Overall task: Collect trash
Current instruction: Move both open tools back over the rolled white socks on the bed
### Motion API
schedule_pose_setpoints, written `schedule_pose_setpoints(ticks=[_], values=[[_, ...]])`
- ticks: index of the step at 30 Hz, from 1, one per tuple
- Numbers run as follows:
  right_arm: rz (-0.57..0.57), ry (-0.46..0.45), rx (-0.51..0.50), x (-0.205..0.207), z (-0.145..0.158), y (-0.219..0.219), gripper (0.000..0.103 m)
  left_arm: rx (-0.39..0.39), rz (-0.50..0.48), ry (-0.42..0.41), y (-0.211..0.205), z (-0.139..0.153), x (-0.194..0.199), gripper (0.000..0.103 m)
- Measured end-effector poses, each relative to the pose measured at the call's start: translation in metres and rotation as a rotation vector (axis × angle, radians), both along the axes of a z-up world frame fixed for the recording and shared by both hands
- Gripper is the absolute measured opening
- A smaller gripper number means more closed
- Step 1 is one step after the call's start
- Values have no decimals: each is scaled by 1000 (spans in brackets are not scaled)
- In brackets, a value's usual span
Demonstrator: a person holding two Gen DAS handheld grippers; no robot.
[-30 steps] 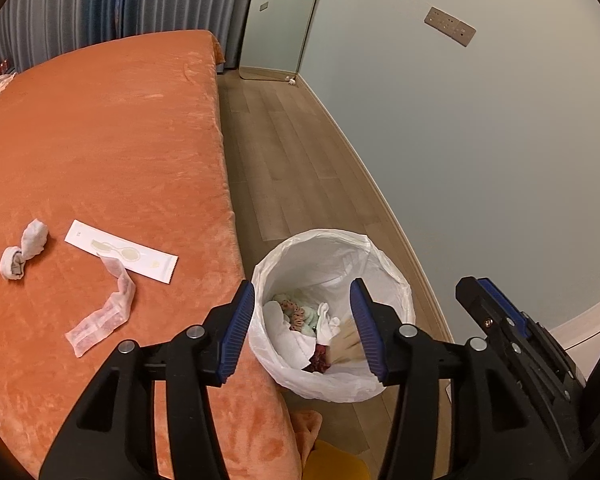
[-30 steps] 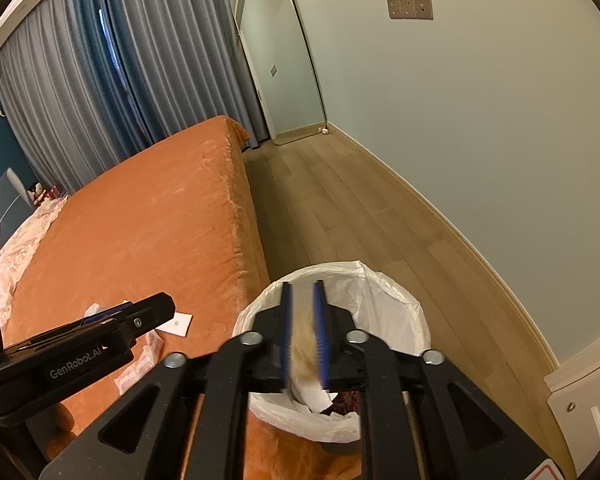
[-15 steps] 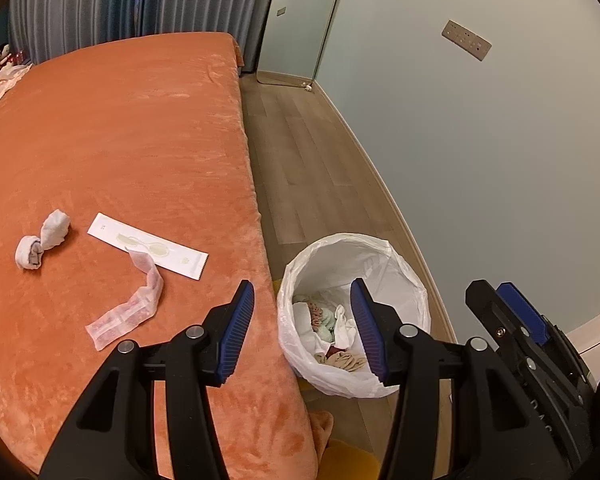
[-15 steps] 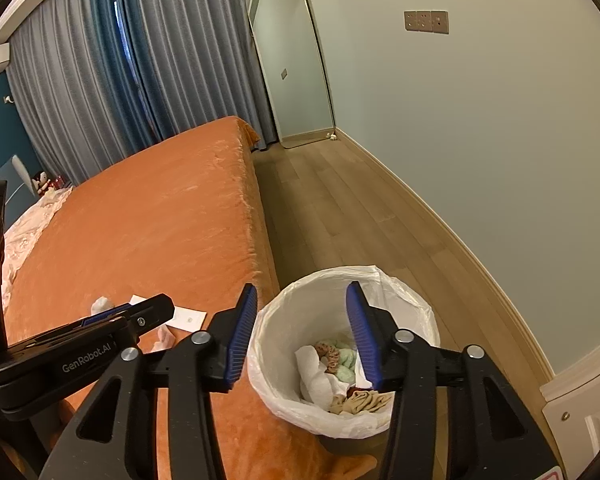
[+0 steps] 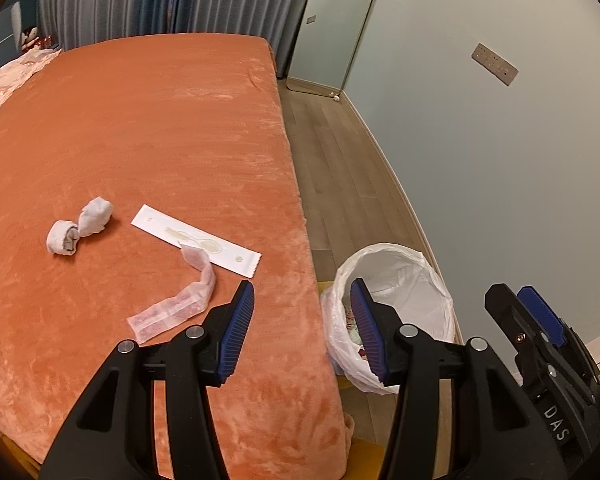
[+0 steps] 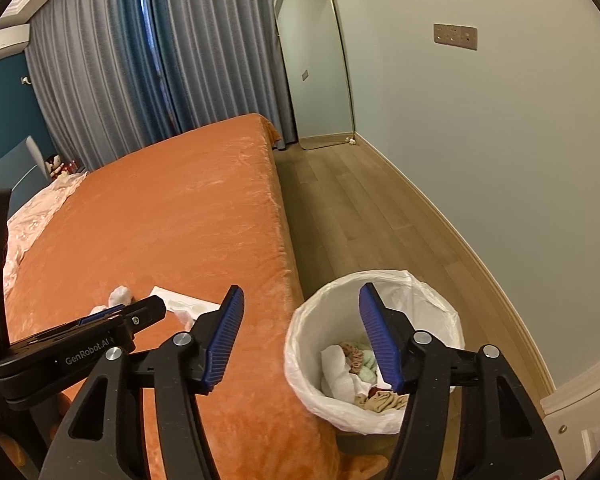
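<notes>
Left gripper (image 5: 302, 330): fingers apart, nothing between, over bed edge.
Right gripper (image 6: 300, 336): fingers just been opening, now wide, empty, above gap between bed and bin.
Bed (image 5: 140, 140): orange plush cover.
On bed: balled white tissue (image 5: 78, 232); flat white wrapper (image 5: 196, 240) beside it; crumpled pink-white strip (image 5: 176, 304), one end overlapping wrapper.
Bin (image 6: 432, 300): white liner, on wood floor (image 6: 360, 216) against bed side; holds tissues, tan and green scraps.

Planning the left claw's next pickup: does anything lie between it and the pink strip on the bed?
Nothing visible does. The left claw is open and empty above the bed edge; the pink strip lies just ahead to its left on bare blanket.
</notes>
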State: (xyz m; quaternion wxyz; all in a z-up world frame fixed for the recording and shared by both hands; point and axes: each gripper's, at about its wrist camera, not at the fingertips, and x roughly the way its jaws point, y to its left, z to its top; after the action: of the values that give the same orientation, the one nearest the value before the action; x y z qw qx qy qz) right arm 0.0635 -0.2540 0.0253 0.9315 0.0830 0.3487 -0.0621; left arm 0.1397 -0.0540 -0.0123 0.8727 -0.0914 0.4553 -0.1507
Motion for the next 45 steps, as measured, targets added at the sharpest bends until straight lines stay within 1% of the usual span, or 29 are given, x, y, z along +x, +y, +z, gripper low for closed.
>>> schedule_pose_setpoints(ticks=[5,8,11,14,17,22,24,25,28,30,34,36,37,42,45], values=[[35,7,-15,3,1,20,59,2,32,-5,22,1,-1,48],[54,11,-23,4,0,31,60,2,58,-3,37,-1,-1,52],[70,11,-34,4,0,42,64,7,80,-5,51,-3,-1,53],[87,17,-41,5,-1,52,64,6,102,-2,65,-5,-1,53],[102,24,-50,7,-2,64,65,16,126,-1,80,-9,-2,59],[121,28,-56,10,-5,82,70,30,168,22,106,-23,-2,60],[128,32,-63,12,-7,89,74,34,186,28,115,-27,-2,63],[132,34,-66,12,-9,93,75,40,197,30,121,-30,-2,66],[154,52,-73,15,-17,107,75,64,225,27,136,-36,-2,67],[163,61,-72,18,-21,115,75,87,238,28,144,-40,-1,70],[178,81,-67,24,-32,129,76,134,263,27,165,-50,2,73],[187,95,-66,27,-40,138,77,152,275,32,175,-56,4,74],[191,102,-68,29,-44,142,77,159,286,39,182,-61,7,77],[202,142,-68,41,-66,158,78,174,341,54,213,-77,15,84],[204,170,-68,52,-83,167,78,204,366,57,231,-88,26,88]])
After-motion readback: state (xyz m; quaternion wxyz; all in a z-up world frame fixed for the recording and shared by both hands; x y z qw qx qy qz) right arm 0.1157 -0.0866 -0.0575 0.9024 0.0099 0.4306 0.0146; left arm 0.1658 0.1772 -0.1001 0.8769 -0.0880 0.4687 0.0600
